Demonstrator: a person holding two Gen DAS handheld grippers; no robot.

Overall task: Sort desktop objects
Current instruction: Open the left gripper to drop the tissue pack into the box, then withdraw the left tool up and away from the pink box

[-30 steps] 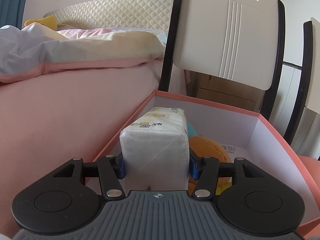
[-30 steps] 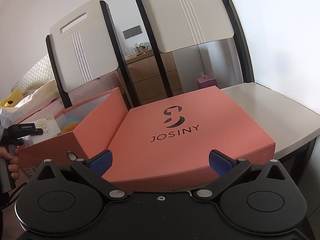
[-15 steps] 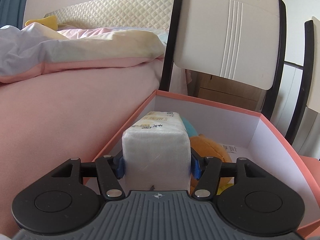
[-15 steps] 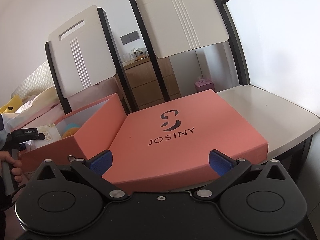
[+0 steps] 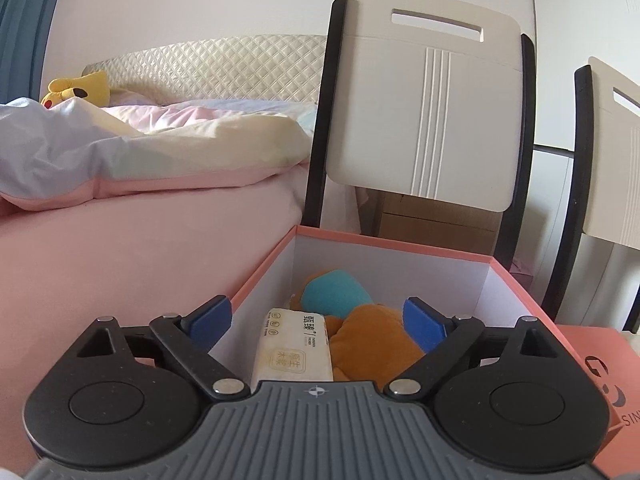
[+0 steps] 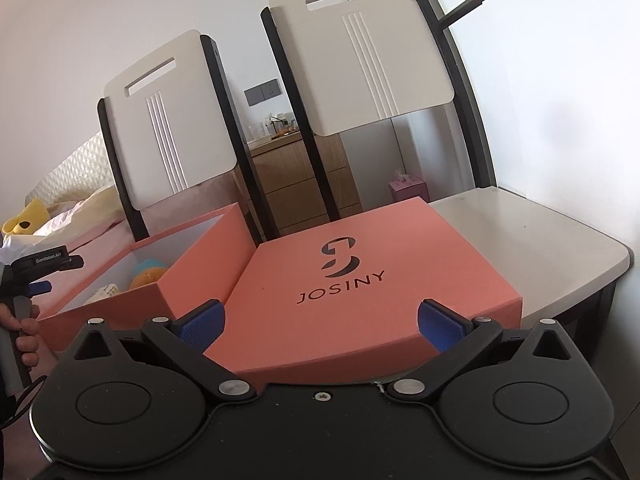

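Pink box (image 5: 516, 280), lid off, white inside — lower centre of left wrist frame. Contents: tissue pack (image 5: 294, 347) lying flat at near left, touching orange-and-teal plush toy (image 5: 360, 320) at its right. Pack's long axis runs front to back, printed face up, far end pointing toward back wall of box.

Left gripper (image 5: 318, 320) above box's near edge — fingers spread wide, holding nothing.

Right wrist frame: pink lid (image 6: 372, 280) marked JOSINY flat on table (image 6: 540, 236), beside box. Right gripper (image 6: 320, 322) spread, empty, at lid's near edge.
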